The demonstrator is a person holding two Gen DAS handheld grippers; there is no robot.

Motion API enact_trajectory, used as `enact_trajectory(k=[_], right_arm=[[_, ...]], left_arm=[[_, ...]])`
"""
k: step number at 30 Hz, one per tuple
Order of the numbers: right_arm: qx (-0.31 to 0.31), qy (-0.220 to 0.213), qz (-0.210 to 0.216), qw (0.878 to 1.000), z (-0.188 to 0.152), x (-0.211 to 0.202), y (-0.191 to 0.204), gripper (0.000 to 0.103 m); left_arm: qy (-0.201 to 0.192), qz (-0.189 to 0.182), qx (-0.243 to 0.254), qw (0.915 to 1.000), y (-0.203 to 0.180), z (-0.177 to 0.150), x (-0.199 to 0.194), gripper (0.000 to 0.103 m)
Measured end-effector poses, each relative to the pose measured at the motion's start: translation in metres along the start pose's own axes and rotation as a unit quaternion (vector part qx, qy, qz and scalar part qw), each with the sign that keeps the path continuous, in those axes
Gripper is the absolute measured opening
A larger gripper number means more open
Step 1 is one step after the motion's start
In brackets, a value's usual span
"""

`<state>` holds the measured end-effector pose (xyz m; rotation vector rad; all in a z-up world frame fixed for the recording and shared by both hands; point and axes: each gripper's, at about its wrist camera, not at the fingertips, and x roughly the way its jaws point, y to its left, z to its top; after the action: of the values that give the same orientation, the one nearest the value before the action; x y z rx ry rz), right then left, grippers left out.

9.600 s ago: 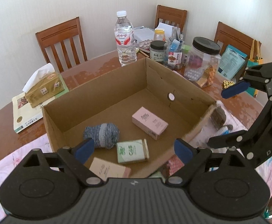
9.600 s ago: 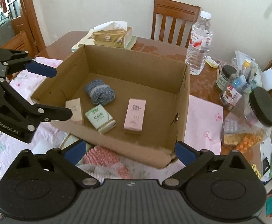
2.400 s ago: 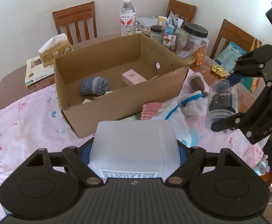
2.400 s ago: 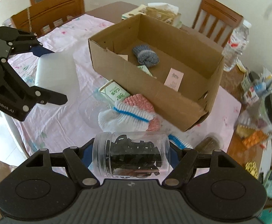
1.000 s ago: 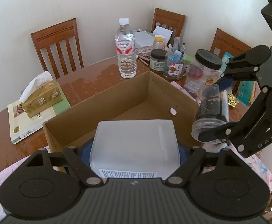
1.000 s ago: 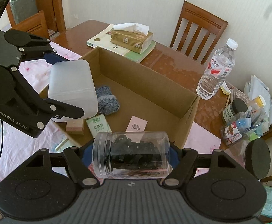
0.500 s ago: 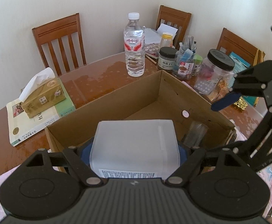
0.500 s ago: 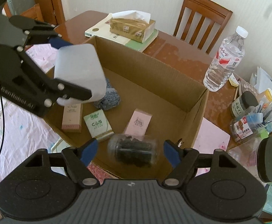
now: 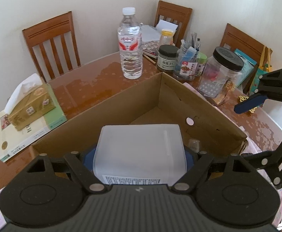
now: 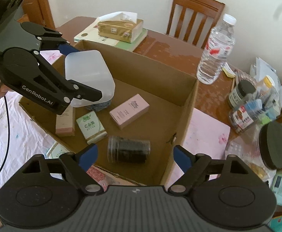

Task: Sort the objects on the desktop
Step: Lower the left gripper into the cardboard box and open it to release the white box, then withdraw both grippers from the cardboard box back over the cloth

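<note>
An open cardboard box (image 10: 189, 104) (image 9: 179, 89) sits on the table. My left gripper (image 9: 139, 154) (image 10: 77, 71) is shut on a translucent white plastic container (image 9: 139, 150) (image 10: 90, 79), held above the box's left part. My right gripper (image 10: 135, 154) is open over the box's near edge, with nothing between its fingers. Below it a clear jar of dark pieces (image 10: 128, 151) lies on its side on the box floor. Also in the box are a pink carton (image 10: 129, 111), a green-and-white pack (image 10: 91, 126), a beige carton (image 10: 65, 120) and a partly hidden grey yarn ball (image 10: 100, 105).
A water bottle (image 9: 130, 44) (image 10: 216, 52), a tissue box on a book (image 9: 29, 100) (image 10: 119, 29), a black-lidded jar (image 9: 220, 75) and small jars and pens (image 9: 179, 60) crowd the table beyond the box. Wooden chairs (image 9: 51, 42) ring the table. A floral cloth (image 10: 15, 135) lies at the left.
My right gripper has opened and let go of the clear jar, which has dropped into the box and now lies on its floor. The left gripper still holds the white container over the box.
</note>
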<state>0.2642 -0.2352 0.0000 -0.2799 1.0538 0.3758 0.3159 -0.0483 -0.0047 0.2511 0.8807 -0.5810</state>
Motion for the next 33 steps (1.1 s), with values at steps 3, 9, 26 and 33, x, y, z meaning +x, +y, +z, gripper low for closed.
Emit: enact_trajectory(k=[3, 9, 26, 33], right_arm=[[0.011, 0.001, -0.004, 1.0, -0.004, -0.002, -0.005, 0.089], [0.023, 0.0, -0.013, 1.0, -0.01, -0.005, -0.01, 0.089], [0.03, -0.006, -0.024, 0.999, -0.026, -0.014, 0.0, 0.103], [0.02, -0.013, -0.018, 1.0, -0.035, -0.022, 0.011, 0.103]], left_arm=[[0.002, -0.002, 0.003, 1.0, -0.001, 0.003, 0.008, 0.083], [-0.001, 0.008, 0.007, 0.9999, 0.003, 0.013, 0.022, 0.083], [-0.004, 0.046, -0.008, 0.9989, 0.014, 0.008, 0.021, 0.095], [-0.005, 0.05, -0.008, 0.9987, 0.003, -0.003, -0.005, 0.096]])
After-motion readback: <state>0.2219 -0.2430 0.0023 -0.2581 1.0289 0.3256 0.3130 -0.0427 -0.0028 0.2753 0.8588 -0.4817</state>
